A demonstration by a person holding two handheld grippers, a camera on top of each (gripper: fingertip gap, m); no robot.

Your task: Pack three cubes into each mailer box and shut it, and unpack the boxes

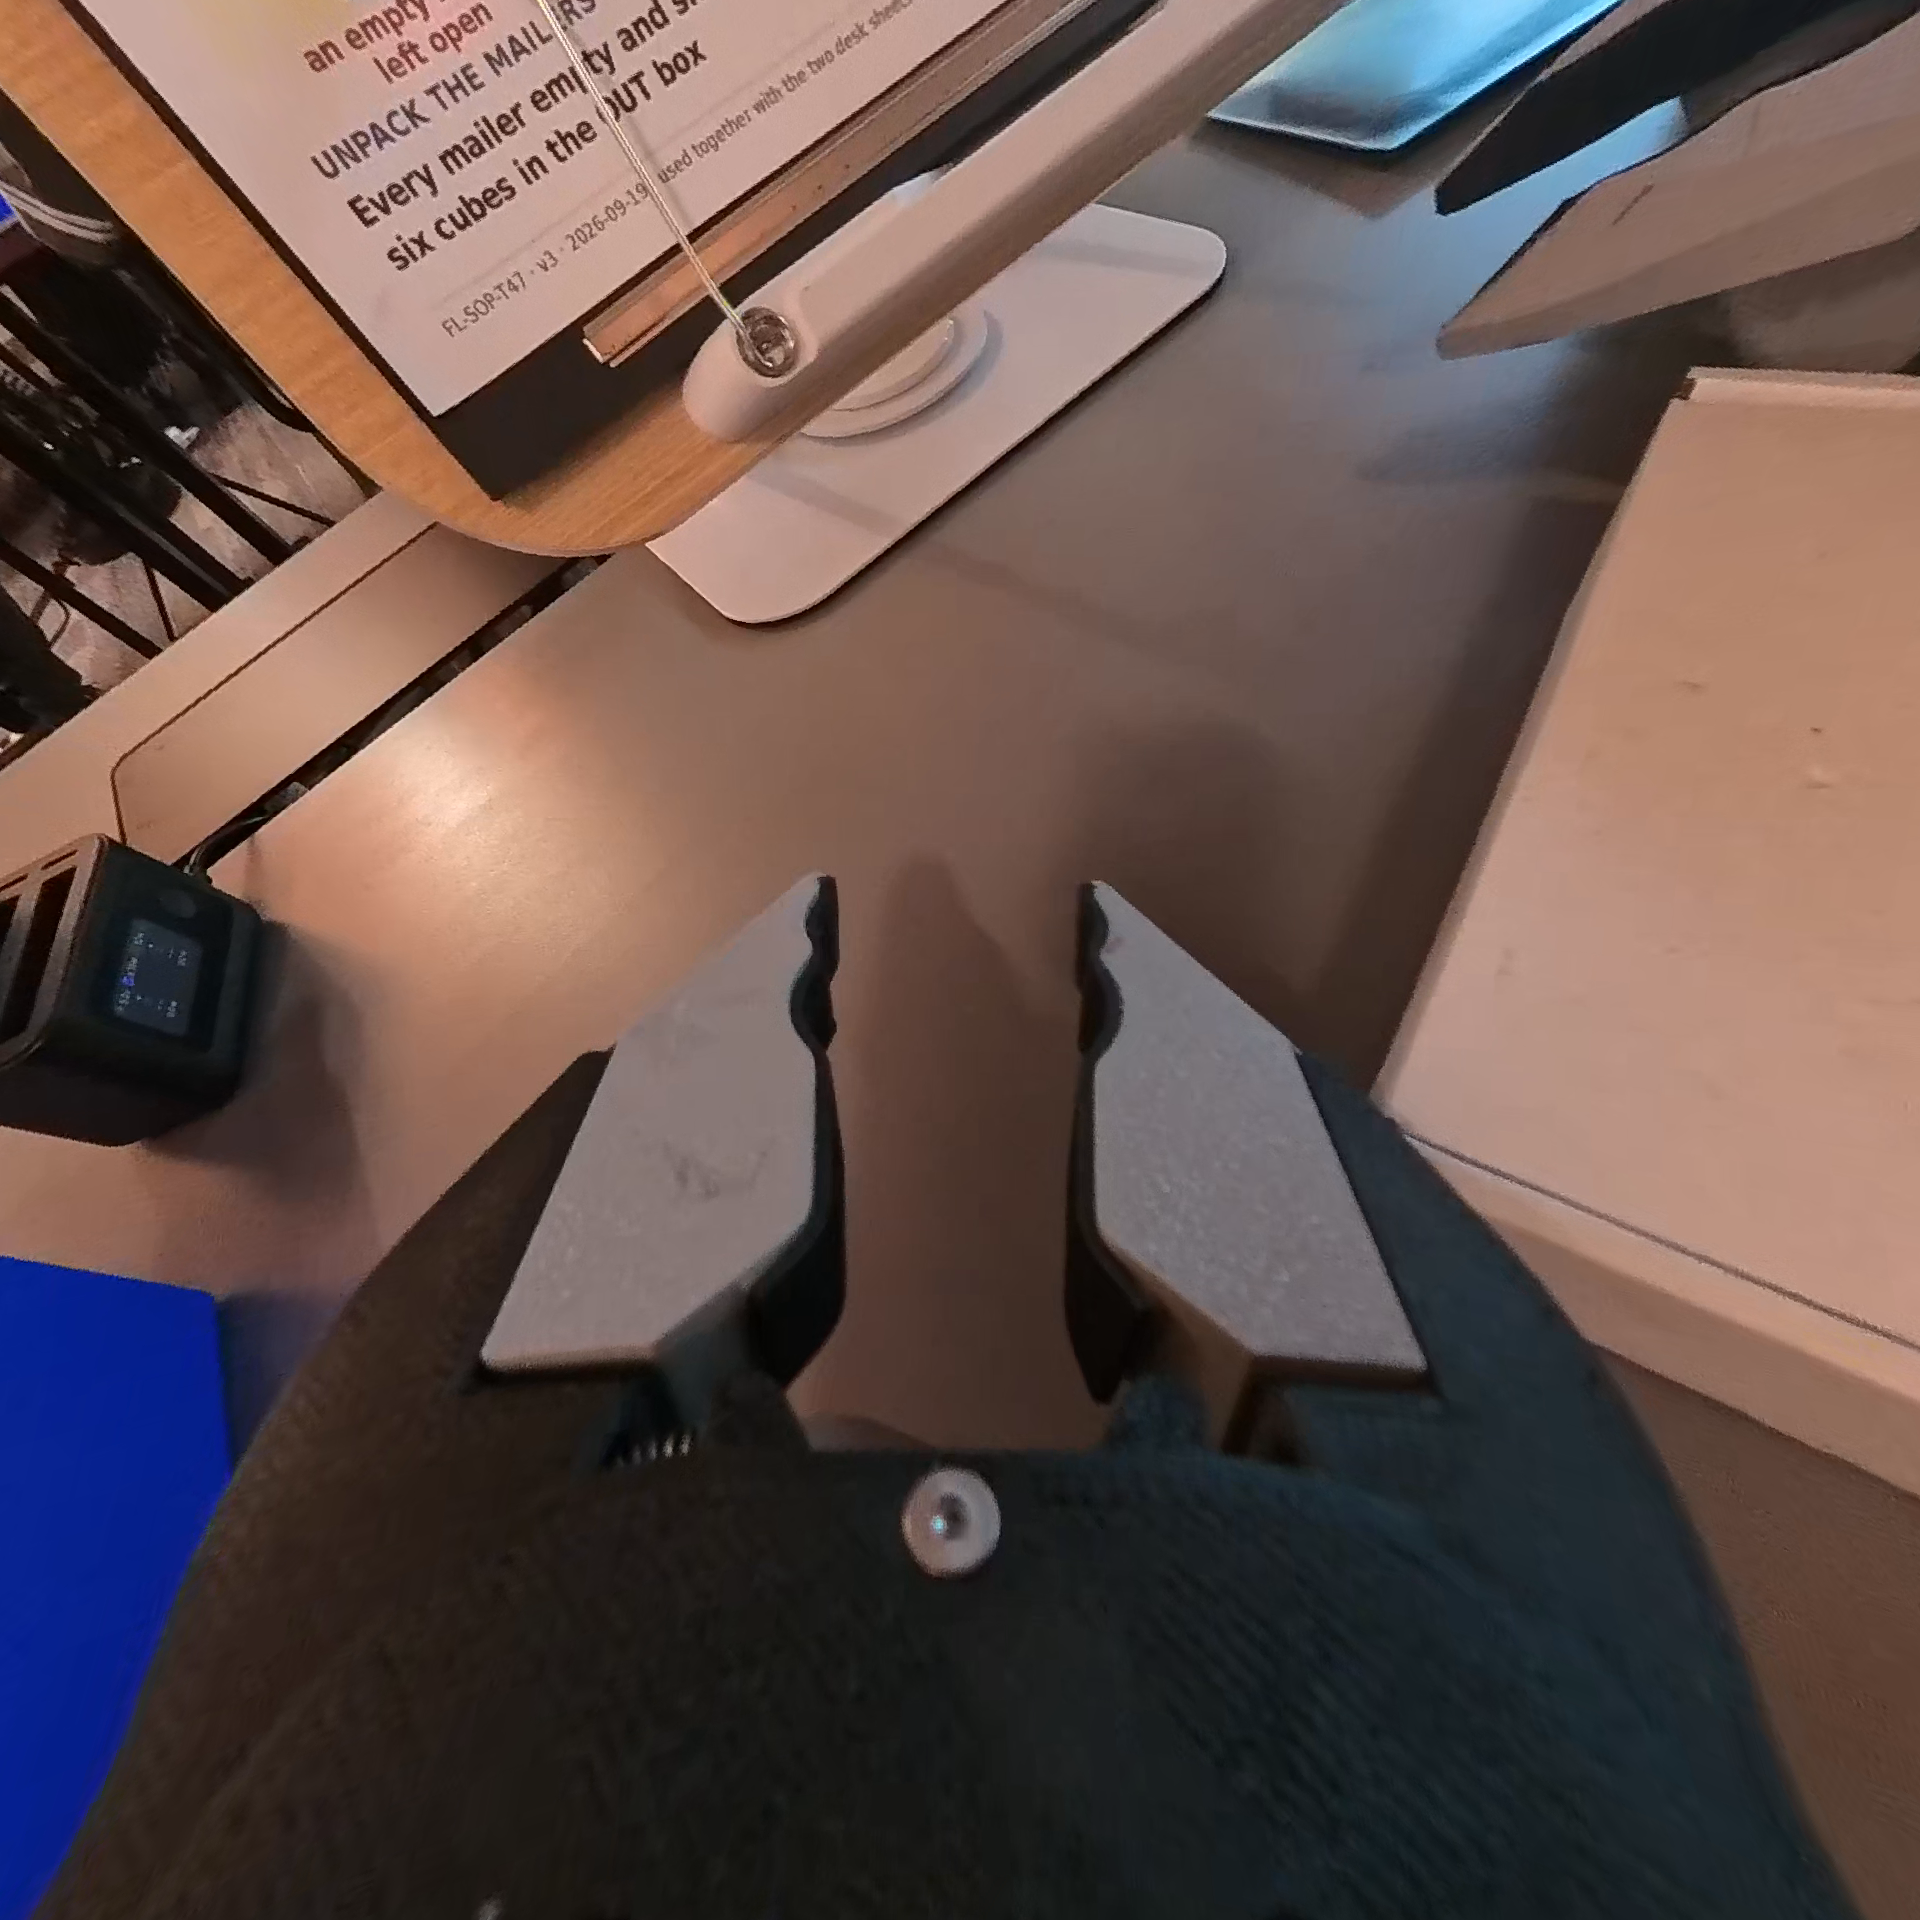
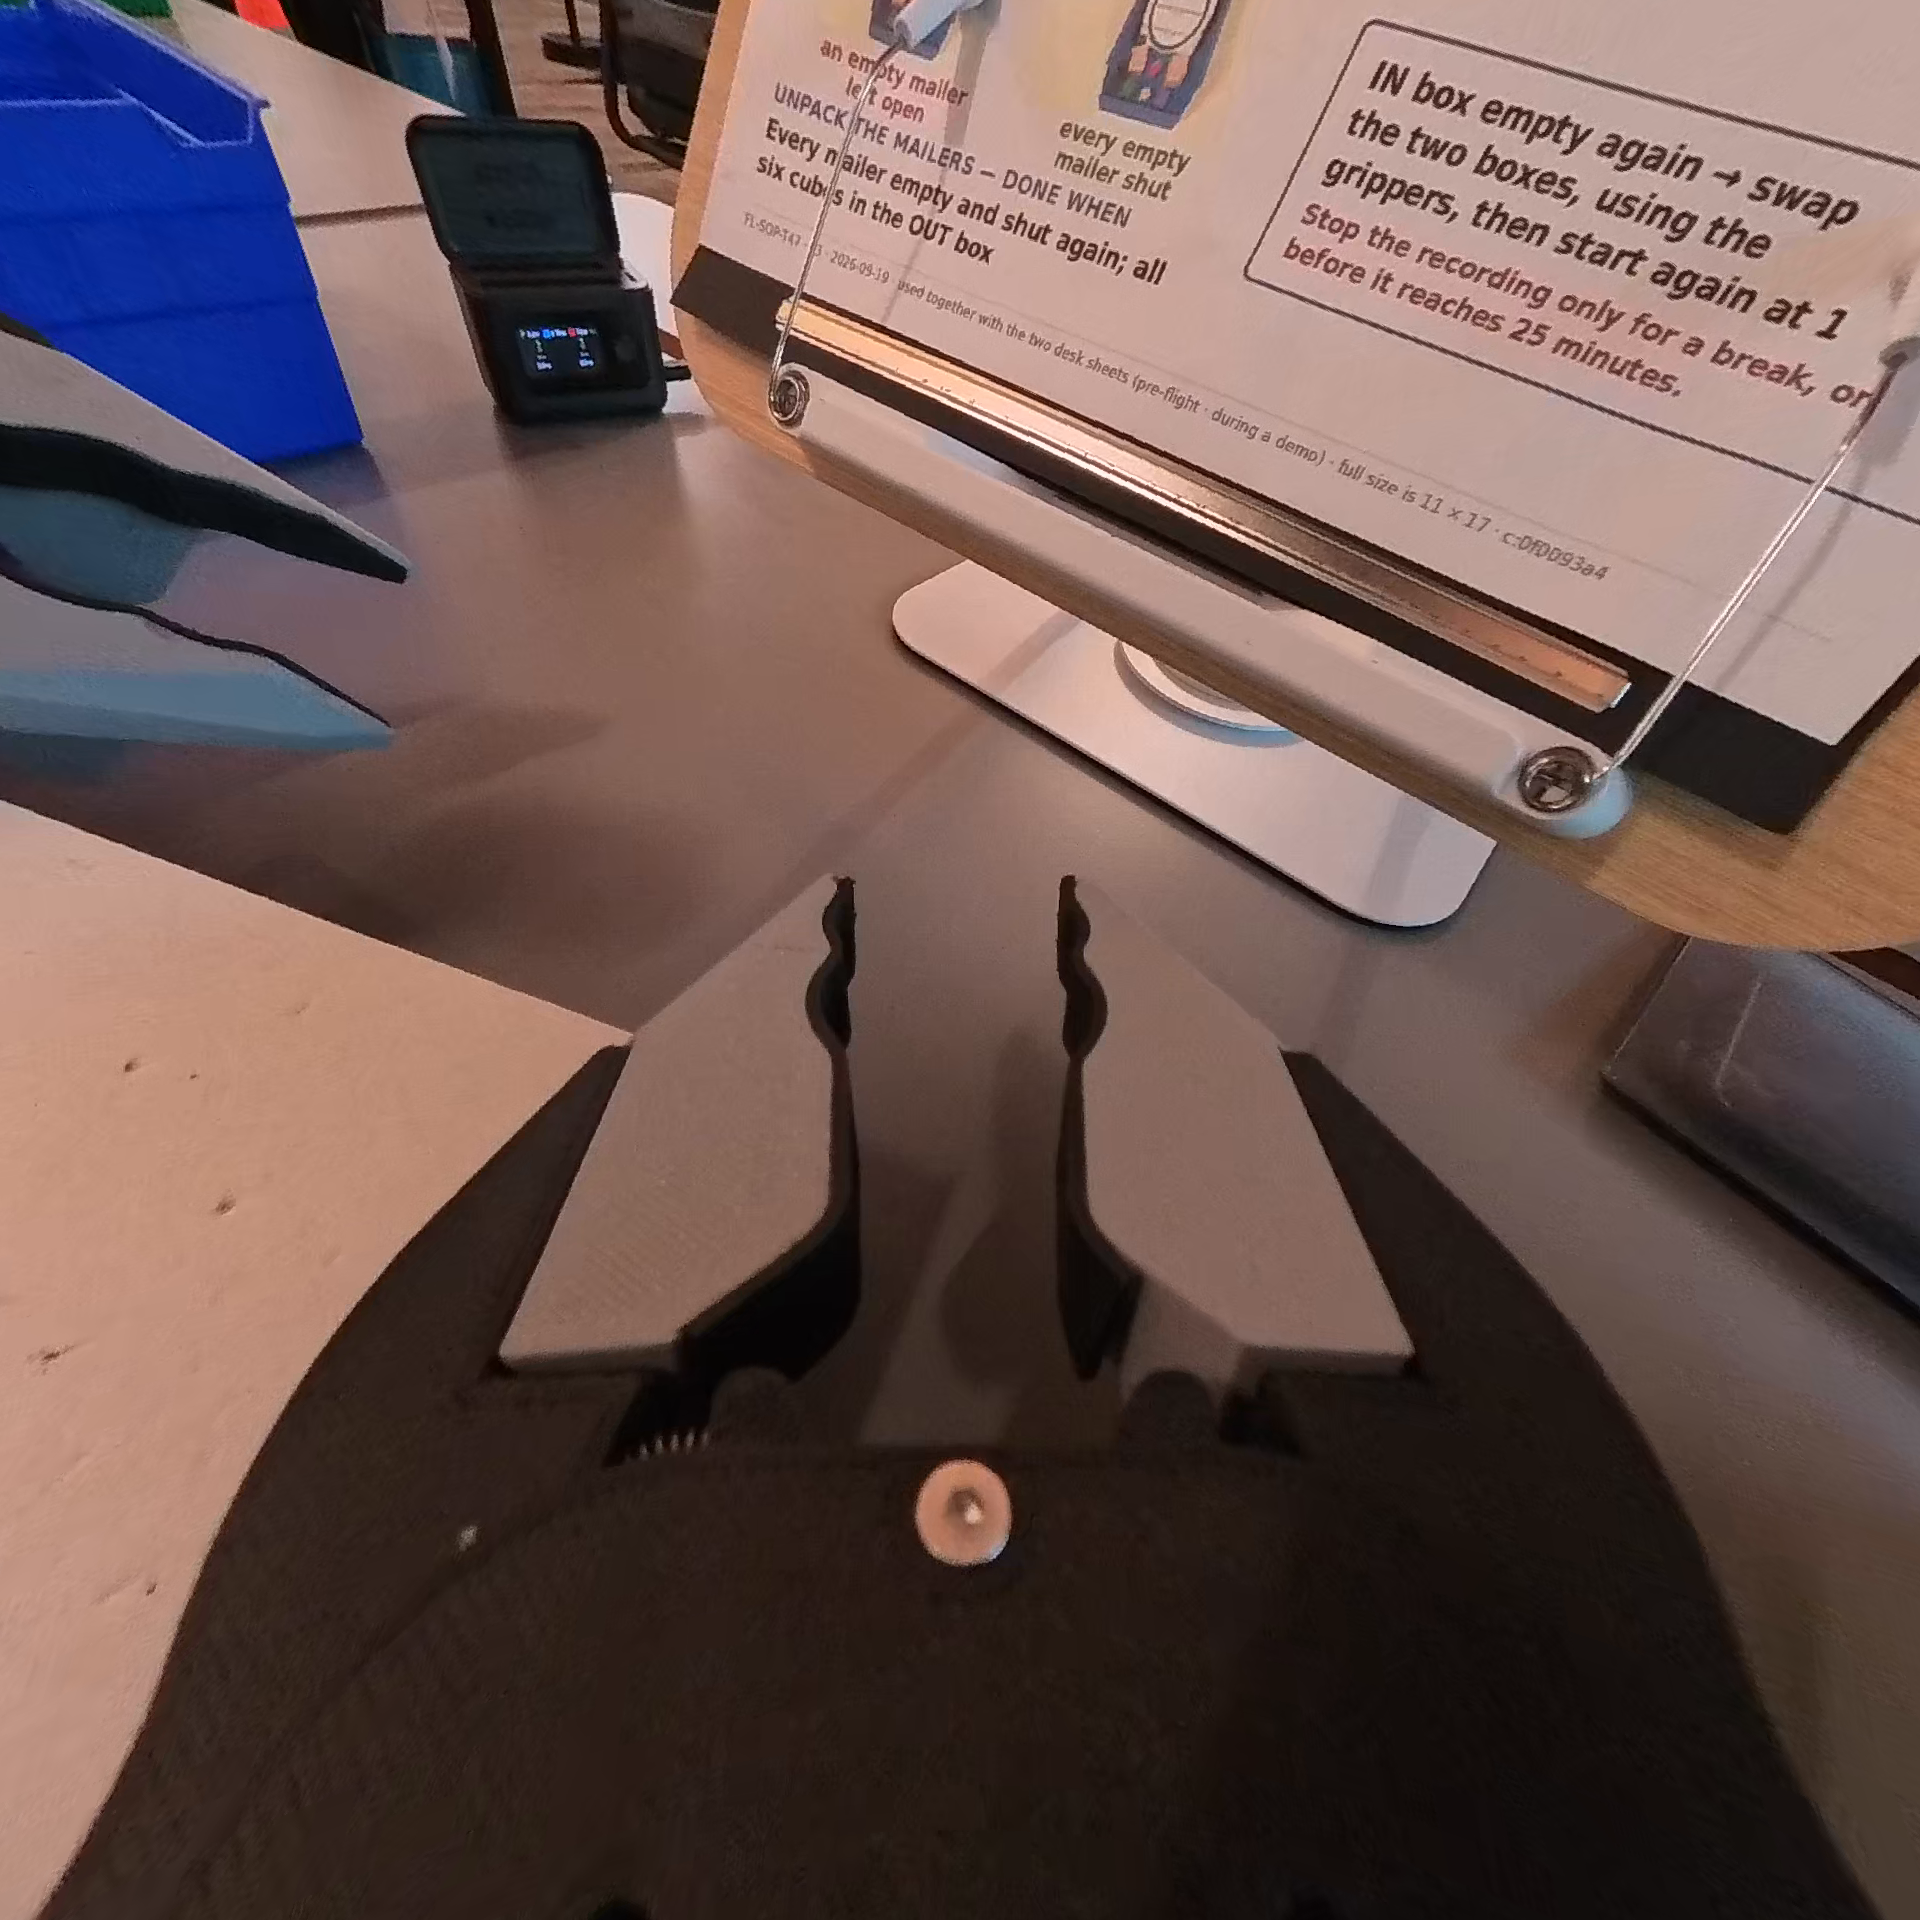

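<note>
The left gripper (image 1: 954,904) hangs released over bare desk (image 1: 935,727), jaws parted around nothing; the shut mailer box (image 1: 1683,831) lies just beside it to the right. The right gripper (image 2: 954,904) is likewise released and empty, the same mailer box (image 2: 208,1195) just left of it. A blue bin (image 2: 156,239) stands near the desk's far edge, beside a small black device (image 2: 561,301) and the instruction stand (image 2: 1195,748).

printed instruction sheet (image 2: 1299,260) on stand, small lit screen (image 2: 559,348) perhaps numerals
</note>
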